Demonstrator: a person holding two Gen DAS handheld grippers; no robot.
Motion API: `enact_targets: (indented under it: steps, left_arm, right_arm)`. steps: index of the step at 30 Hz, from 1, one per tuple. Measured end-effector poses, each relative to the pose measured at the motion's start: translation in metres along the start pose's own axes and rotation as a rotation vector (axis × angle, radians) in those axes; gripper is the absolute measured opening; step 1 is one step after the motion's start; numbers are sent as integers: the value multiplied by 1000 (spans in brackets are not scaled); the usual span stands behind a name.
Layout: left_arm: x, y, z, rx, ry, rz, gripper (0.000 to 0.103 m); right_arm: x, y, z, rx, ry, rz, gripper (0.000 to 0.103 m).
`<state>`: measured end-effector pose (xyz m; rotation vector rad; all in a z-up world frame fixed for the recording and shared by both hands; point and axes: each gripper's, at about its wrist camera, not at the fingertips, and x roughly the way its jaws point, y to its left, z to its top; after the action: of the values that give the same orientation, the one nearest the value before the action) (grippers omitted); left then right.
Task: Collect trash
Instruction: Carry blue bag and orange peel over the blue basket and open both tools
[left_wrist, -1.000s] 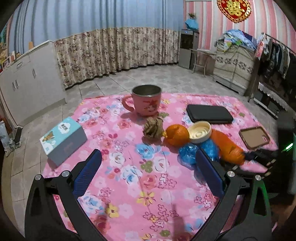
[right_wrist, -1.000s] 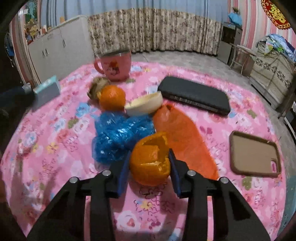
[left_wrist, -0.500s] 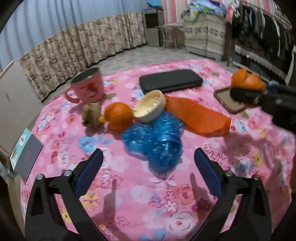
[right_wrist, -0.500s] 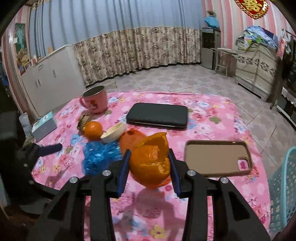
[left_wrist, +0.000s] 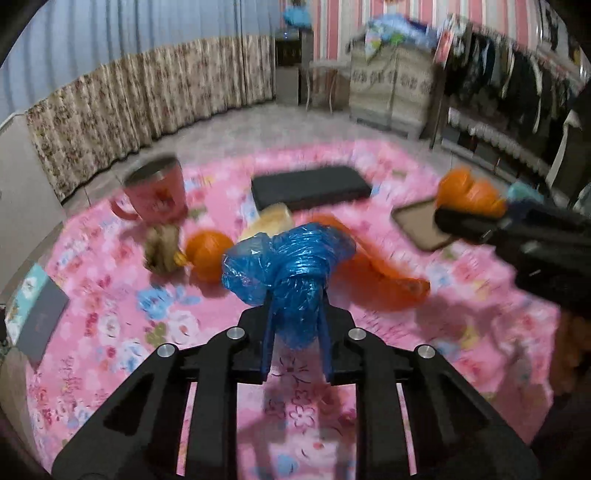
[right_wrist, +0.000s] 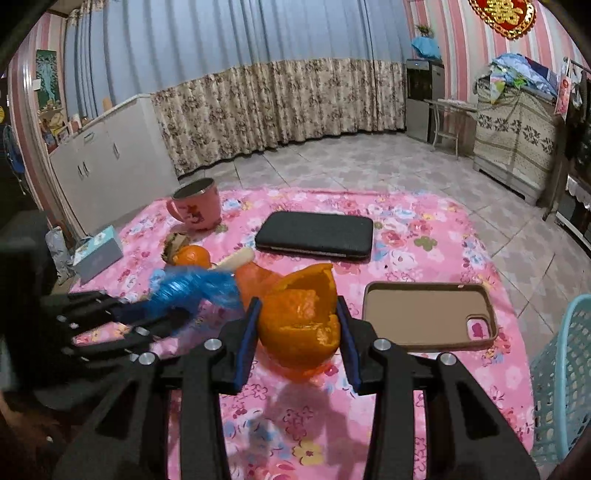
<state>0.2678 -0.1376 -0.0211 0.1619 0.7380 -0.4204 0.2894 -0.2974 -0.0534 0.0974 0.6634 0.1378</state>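
Note:
My left gripper (left_wrist: 295, 306) is closing its jaws on a crumpled blue plastic bag (left_wrist: 288, 262), and the pads press into its lower part, just above the pink flowered cloth (left_wrist: 122, 332). My right gripper (right_wrist: 297, 306) is shut on a hollow orange peel (right_wrist: 299, 321) and holds it above the cloth. That peel (left_wrist: 469, 192) also shows at the right of the left wrist view. On the cloth lie a whole orange (left_wrist: 207, 254), a brown crumpled wad (left_wrist: 162, 247), an orange net bag (left_wrist: 373, 266) and a pale round lid (left_wrist: 269, 221).
A pink mug (left_wrist: 157, 192) stands at the back left, with a black case (left_wrist: 310, 186) behind the trash. A brown phone case (right_wrist: 424, 314) lies on the right and a tissue box (right_wrist: 98, 253) on the left edge. A light blue basket (right_wrist: 561, 387) stands off the cloth's right side.
My left gripper moved in over the blue bag and its jaws came together on it. My right gripper lifted the orange peel up and away from the pile.

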Motion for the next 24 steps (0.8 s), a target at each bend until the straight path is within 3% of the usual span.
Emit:
enact_targets:
  steps: [7,20,24]
  left_arm:
    - [-54,27,4,-108,-167,-7,19]
    - [-47,29,9,-131,-172,-14,19]
    - [-47,2,20,-125,-200,-40,19]
  right_arm:
    - [-22,2,1,-9,-53,7,40]
    - [-32,-10,4,14,-87,-1,40]
    - [-48,-28,9,38,-129,-31,40]
